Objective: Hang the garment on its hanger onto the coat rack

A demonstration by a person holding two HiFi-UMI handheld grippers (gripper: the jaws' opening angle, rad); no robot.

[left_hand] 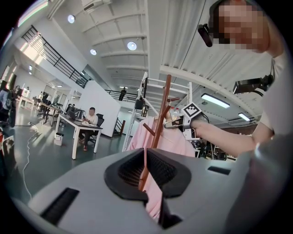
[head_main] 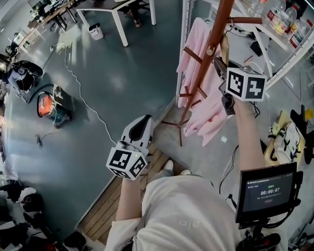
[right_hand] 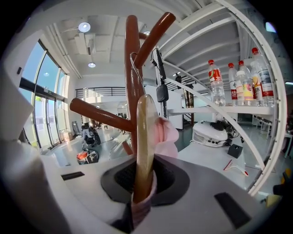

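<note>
A brown wooden coat rack (head_main: 211,44) stands ahead of me on the right, and a pink garment (head_main: 206,112) droops beside its pole. My right gripper (head_main: 221,66) is raised against the rack. In the right gripper view it (right_hand: 144,183) is shut on the pale wooden hanger (right_hand: 144,146), which carries pink cloth (right_hand: 165,135). The hanger's metal hook (right_hand: 134,64) sits against the pole (right_hand: 132,82), just under an upward peg. My left gripper (head_main: 146,120) hangs low and apart, shut and empty. The left gripper view looks up at the rack (left_hand: 162,109) and garment (left_hand: 176,141).
A white shelf frame (head_main: 279,29) with bottles stands right behind the rack. An orange vacuum (head_main: 49,108) and a white cable (head_main: 83,98) lie on the grey floor at left. A white table (head_main: 117,14) stands farther off. A wooden floor strip (head_main: 113,201) runs by my feet.
</note>
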